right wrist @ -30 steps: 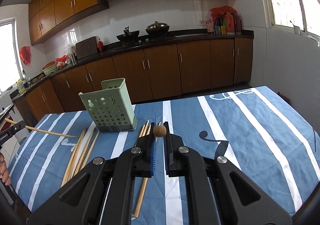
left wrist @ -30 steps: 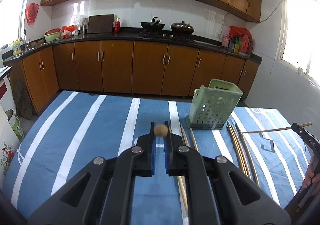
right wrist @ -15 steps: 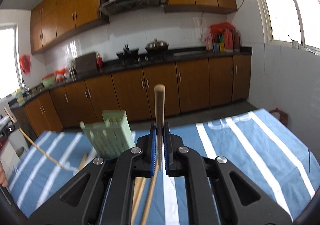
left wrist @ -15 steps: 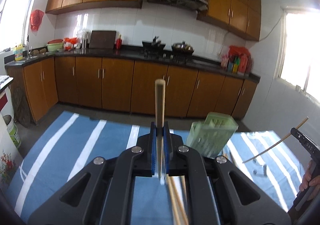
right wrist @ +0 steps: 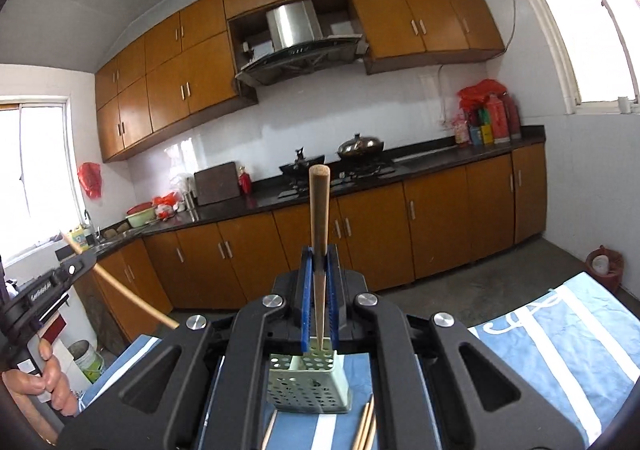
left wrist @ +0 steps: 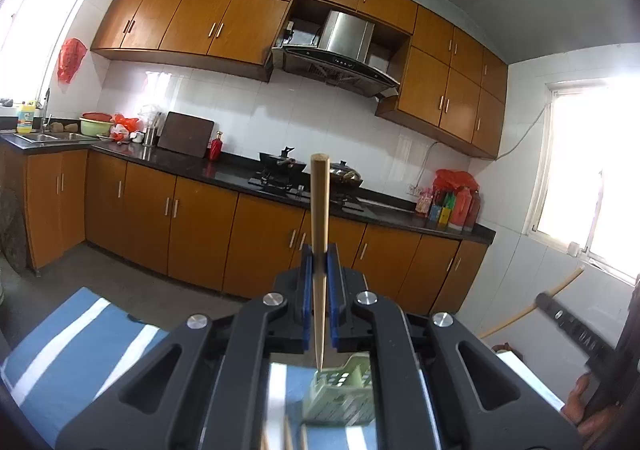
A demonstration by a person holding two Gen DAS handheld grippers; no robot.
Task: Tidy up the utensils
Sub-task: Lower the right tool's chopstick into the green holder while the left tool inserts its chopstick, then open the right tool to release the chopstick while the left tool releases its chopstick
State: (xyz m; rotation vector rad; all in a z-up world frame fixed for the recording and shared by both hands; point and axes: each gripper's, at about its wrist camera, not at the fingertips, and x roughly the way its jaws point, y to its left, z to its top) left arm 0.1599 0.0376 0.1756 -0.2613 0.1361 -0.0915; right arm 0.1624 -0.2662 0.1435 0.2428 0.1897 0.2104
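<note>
Chopstick in your left gripper (left wrist: 319, 274): you are holding 1 chopstick (left wrist: 320, 218) upright, the blue fingers (left wrist: 306, 290) clamped on its shaft, the thin tip pointing down toward the green holder (left wrist: 340, 398).

Chopstick in your right gripper (right wrist: 319, 278): you are carrying a second chopstick (right wrist: 319, 218) the same way, fingers (right wrist: 306, 298) pressed against it on both sides, its tip hanging just above the holder's open top.

Holder: the perforated green holder (right wrist: 310, 382) is standing upright on the blue striped table (right wrist: 568, 346). From here you cannot tell whether anything is already inside it; no chopstick ends are sticking up out of it in either view.

Done so far: you are showing 2 chopsticks lifted and lined up over the holder, which suggests the picking-up step is finished for this pair.

Still loose: several chopsticks (right wrist: 366, 426) are lying flat on the table just in front of the holder, and 1 more (right wrist: 270, 428) is lying to its left side.

Left to do: you are probably early in the job. Both held chopsticks are not yet in, and the loose ones are waiting after that.

Next move: lowering each tip straight into the opening looks like the need; a slanted entry may catch the rim.
</note>
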